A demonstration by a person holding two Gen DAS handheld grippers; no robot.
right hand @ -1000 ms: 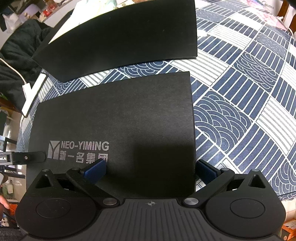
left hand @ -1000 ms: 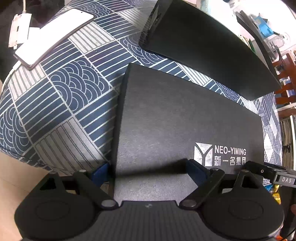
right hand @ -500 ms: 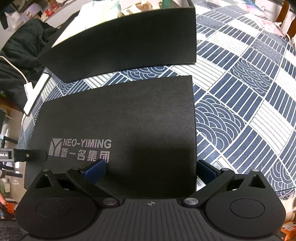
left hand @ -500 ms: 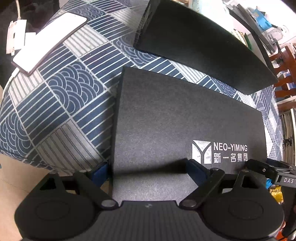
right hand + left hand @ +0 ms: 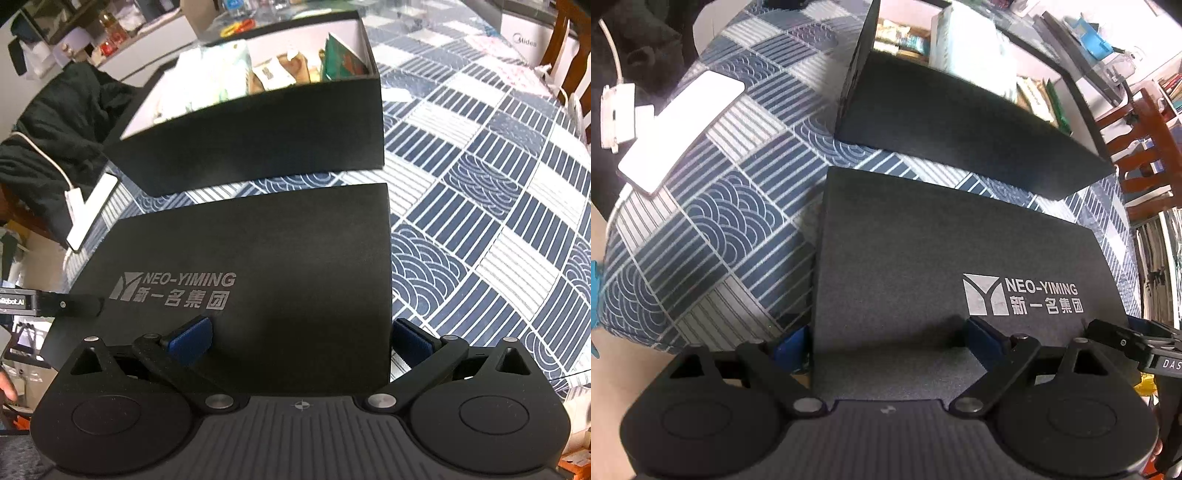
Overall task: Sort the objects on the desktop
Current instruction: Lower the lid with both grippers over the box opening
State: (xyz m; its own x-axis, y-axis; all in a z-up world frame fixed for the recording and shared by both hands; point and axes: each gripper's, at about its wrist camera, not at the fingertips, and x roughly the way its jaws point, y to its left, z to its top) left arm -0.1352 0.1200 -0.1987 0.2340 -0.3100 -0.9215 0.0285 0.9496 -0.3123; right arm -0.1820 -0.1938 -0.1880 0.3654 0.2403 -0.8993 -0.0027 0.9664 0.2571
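Observation:
A flat black box lid (image 5: 934,258) printed NEO-YIMING is held up over the patterned tablecloth; it also shows in the right wrist view (image 5: 273,258). My left gripper (image 5: 886,341) is shut on the lid's left corner, one blue pad on top and one beneath. My right gripper (image 5: 299,338) is shut on the lid's right corner in the same way. Behind the lid stands the open black box (image 5: 258,136), white inside and filled with packets; it also shows in the left wrist view (image 5: 960,129).
A white phone (image 5: 683,129) lies on the blue and white tablecloth (image 5: 480,221) at the left, by a white charger and cable (image 5: 617,110). Dark clothing (image 5: 62,122) lies at the left. A wooden chair (image 5: 1141,147) stands at the right.
Both grippers have risen with the lid held between them. The view now looks over the box's near wall, so the packets inside the box show.

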